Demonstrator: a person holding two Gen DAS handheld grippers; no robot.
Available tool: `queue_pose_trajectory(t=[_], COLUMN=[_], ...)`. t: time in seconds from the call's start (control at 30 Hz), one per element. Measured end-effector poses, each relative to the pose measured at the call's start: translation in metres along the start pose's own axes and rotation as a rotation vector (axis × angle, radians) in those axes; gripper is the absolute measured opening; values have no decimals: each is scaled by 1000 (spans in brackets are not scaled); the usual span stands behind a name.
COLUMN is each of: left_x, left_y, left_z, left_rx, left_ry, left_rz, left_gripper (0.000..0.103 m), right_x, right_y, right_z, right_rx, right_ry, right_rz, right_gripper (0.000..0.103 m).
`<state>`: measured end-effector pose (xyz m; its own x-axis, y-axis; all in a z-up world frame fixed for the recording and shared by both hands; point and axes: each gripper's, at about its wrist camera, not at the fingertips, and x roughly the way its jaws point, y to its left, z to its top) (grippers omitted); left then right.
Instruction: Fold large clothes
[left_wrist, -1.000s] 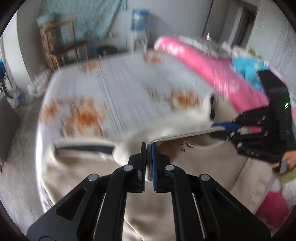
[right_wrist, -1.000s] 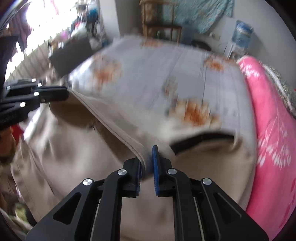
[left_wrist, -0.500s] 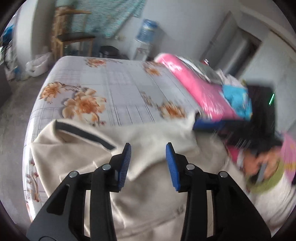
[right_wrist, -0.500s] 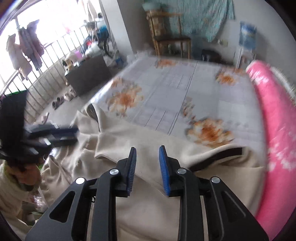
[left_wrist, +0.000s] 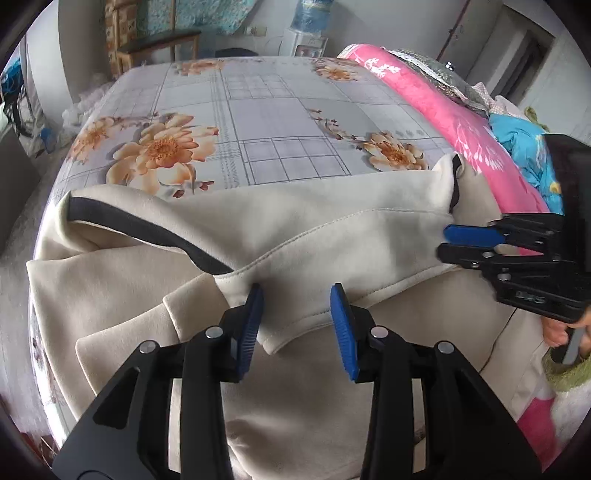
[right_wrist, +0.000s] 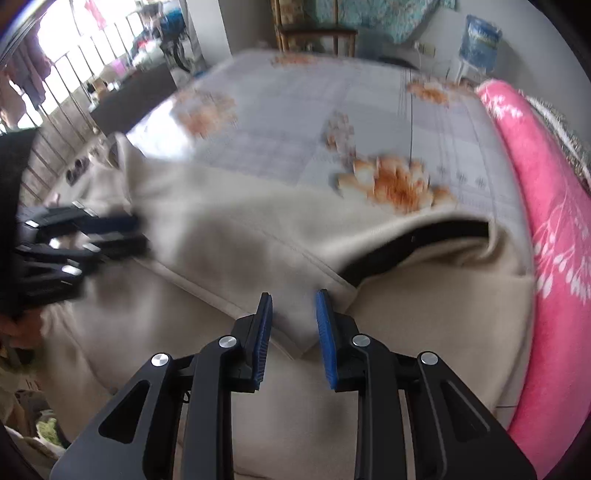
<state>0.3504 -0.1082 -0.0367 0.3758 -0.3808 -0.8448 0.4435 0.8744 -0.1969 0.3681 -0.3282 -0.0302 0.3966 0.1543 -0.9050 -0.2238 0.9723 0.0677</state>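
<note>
— Where is the garment?

— The cream coat (left_wrist: 332, 229) lies across the near end of the bed (left_wrist: 266, 110), on the grey sheet printed with orange flowers. Its near part hangs over the bed's edge toward me. A pink blanket (left_wrist: 436, 107) runs along the right side, just beside the coat.

— How does it look?

— Thick, soft cloth, pale beige. The upper part is folded down over the rest, so a stitched hem runs across the middle. A black band (left_wrist: 147, 225) trims an edge at the left, and a pointed corner of the fold sits right between my fingers.

— And your fingers?

— My left gripper (left_wrist: 297, 325) has just been opening; its blue pads (left_wrist: 341, 328) stand apart, with the corner of the fold lying loose between them, not pinched. My right gripper (right_wrist: 293, 328) has also just been opening, and its jaws stand apart over another corner of cloth. That view is blurred, so I think nothing presses there, but I can't swear to it.

— Anything else nearby?

— A water bottle (left_wrist: 310, 14) stands beyond the bed's far end.
</note>
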Motion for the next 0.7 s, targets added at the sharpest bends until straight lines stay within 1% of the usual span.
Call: queue_pose_trajectory(t=[0.07, 0.13, 0.17, 0.23, 0.3, 0.33, 0.4, 0.43, 0.5, 0.53, 0.6, 0.67, 0.7], left_x=[-10, -37, -52, -85, -110, -121, -141, -145, -153, -155, -156, -153, -151], left_y=[1, 6, 11, 22, 33, 39, 51, 56, 64, 68, 72, 78, 81], left_z=[-1, -8, -14, -30, -48, -59, -89, -98, -127, -142, -161, -175, -178], left_rx=[-11, -24, -32, -59, -92, -110, -154, -169, -211, -231, -250, -277, -287], left_ry=[-5, -49, -74, -129, -165, -180, -194, -192, -179, -171, -163, -158, -154], left_rz=[15, 20, 19, 24, 30, 33, 37, 37, 43, 58, 82, 109, 120], left_gripper=[36, 36, 36, 37, 38, 38, 39, 39, 41, 41, 45, 45, 45], right_x=[-6, -18, -31, -54, -74, -83, -92, -96, -96, -94, -88, -79, -73], right_y=[2, 5, 7, 10, 16, 20, 31, 40, 59, 67, 82, 96, 99], right_z=[2, -3, -9, -22, -41, -51, -69, -80, -101, -109, -122, -135, -138], right_rx=[11, 27, 40, 70, 92, 95, 96, 92, 75, 65, 42, 20, 13], right_ry=[7, -8, -29, -63, -97, -114, -126, -126, -115, -109, -93, -72, -56], right_rz=[-25, -59, -68, -40, -8, 15, 50, 77, 116, 123, 129, 121, 101], right_gripper=[24, 25, 26, 30, 44, 47, 58, 60, 68, 69, 75, 76, 76])
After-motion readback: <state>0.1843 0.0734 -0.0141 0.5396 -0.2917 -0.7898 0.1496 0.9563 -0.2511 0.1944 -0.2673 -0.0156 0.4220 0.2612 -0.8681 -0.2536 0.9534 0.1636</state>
